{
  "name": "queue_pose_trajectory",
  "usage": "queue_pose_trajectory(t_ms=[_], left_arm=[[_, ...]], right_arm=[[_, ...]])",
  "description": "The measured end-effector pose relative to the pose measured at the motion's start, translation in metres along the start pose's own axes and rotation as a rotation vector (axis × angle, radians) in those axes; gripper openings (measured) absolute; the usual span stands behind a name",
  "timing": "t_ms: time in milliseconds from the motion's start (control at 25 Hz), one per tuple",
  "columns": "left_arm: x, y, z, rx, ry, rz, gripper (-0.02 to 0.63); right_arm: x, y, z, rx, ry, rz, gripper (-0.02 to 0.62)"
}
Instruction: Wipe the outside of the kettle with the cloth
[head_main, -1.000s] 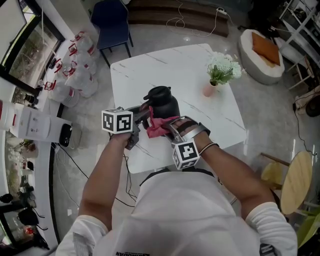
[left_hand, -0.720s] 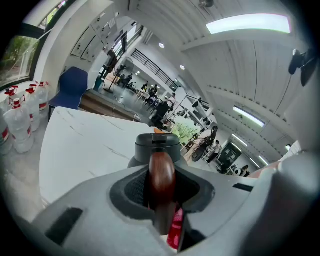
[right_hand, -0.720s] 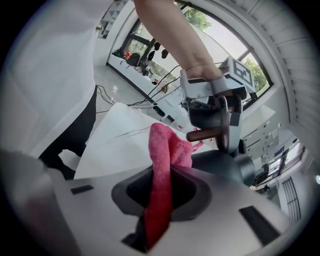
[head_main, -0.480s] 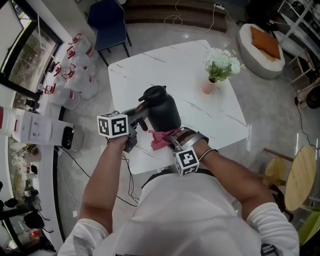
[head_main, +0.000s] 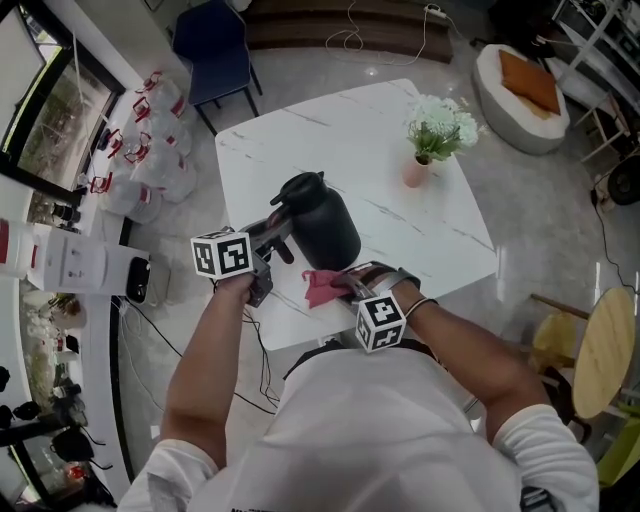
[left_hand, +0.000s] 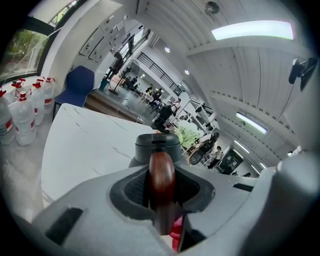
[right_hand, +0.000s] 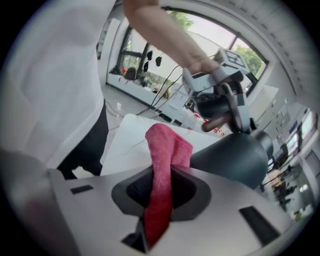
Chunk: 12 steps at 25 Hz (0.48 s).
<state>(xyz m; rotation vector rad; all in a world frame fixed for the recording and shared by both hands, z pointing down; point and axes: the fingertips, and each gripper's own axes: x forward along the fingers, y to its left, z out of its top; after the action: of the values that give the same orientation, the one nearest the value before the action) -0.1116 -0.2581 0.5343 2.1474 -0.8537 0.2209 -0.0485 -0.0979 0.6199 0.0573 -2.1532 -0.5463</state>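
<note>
A black, rounded kettle (head_main: 322, 225) with a dark lid stands upright near the front-left part of a white marble-patterned desk (head_main: 380, 140). Its brown wooden handle (left_hand: 161, 182) points towards the person. The left tongs (head_main: 274, 236) are clamped on that handle: in the left gripper view the handle runs upright between the two jaws, which press on it from either side, with the kettle's lid (left_hand: 157, 145) just beyond.

The right tongs (head_main: 343, 287) are closed on a pink-red terry cloth (head_main: 321, 287). In the right gripper view the cloth (right_hand: 165, 165) is pinched between the jaws and stands out ahead of them in a folded bunch. The bunch is low down, just beside the kettle's lower wall (right_hand: 235, 157) on the side nearest the person; whether it touches the wall I cannot tell.

Further back on the desk, well apart from the kettle, stands a small pink vase with white flowers (head_main: 435, 135). A dark blue chair (head_main: 215, 45) stands on the floor beyond the desk's far-left corner.
</note>
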Motion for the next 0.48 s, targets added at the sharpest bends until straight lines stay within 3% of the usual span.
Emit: queue_pose_trajectory(t_ms=[120,240,480], left_arm=[[-0.002,-0.001,-0.003,0.025,-0.008,-0.009,0.101],[-0.008,0.000,-0.008,0.044,-0.016,-0.017,0.103],[-0.016,-0.001,-0.018,0.057,-0.044,-0.005,0.103]], right_arm=[[-0.032,-0.026,0.015,0.297,-0.145,-0.011,0.063],[-0.070,-0.066,0.018,0.571,-0.268,-0.079,0.064],[-0.112,-0.137,0.013,1.024,-0.526,-0.173,0.064]])
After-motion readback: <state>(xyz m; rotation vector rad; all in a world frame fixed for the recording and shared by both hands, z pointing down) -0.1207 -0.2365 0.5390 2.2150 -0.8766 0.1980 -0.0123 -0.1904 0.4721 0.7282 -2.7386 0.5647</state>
